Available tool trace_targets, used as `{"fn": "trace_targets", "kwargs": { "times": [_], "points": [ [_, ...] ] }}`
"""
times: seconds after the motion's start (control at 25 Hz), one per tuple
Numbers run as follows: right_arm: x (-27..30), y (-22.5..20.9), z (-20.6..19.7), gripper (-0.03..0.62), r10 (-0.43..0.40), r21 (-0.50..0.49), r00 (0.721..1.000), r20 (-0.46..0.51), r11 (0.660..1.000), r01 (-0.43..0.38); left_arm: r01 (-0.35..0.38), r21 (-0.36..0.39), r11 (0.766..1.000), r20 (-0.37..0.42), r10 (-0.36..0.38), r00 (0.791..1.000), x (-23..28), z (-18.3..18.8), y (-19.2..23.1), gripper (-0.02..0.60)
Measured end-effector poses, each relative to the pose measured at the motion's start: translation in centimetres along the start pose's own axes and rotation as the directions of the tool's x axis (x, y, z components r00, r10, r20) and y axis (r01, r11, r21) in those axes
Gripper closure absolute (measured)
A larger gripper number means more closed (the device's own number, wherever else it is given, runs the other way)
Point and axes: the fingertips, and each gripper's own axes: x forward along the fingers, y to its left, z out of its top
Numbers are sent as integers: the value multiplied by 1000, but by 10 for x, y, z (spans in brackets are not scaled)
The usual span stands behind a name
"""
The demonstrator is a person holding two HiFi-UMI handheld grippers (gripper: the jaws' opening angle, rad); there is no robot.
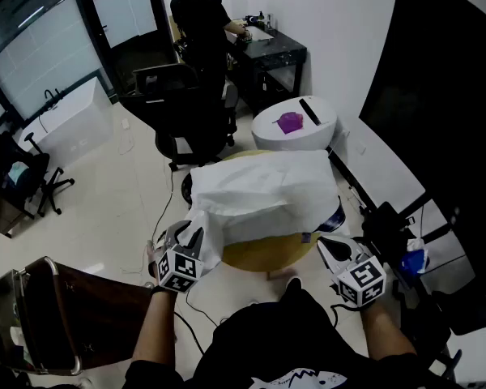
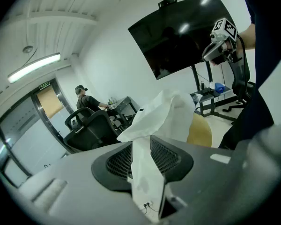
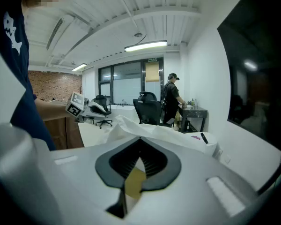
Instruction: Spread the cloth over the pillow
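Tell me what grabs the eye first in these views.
A white cloth draped over a round yellow pillow fills the middle of the head view. The left tool pinches the cloth's near-left corner, while the right tool sits shut by the pillow's right side. Behind them, a person in black stands at a desk.

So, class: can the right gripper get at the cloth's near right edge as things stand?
Probably yes: the right gripper, shut with nothing visibly in it, hovers close to that edge of the cloth on the pillow, nothing between them; its jaws would need opening first.
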Motion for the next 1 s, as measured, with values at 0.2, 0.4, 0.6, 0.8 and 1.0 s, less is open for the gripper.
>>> {"fn": "trace_targets", "kwargs": {
  "times": [0.2,0.4,0.6,0.8,1.0],
  "points": [
    [8,-18,-3,586,7,5,1000,-9,1000,-7,28,101,995,-70,-21,997,37,-5,4,407],
    [20,-40,-8,586,1,14,999,-39,1000,-1,23,159,987,-113,-5,994,67,-14,14,394],
    [32,-65,-16,586,0,43,998,-59,999,2,29,319,947,-189,33,981,92,-18,18,380],
    [39,-89,-16,586,-2,58,998,-67,998,6,-11,395,918,-160,81,984,95,-6,26,387],
    [49,-109,-15,586,0,77,998,-68,997,5,14,275,961,-143,26,989,87,7,29,388]
  ]
}}
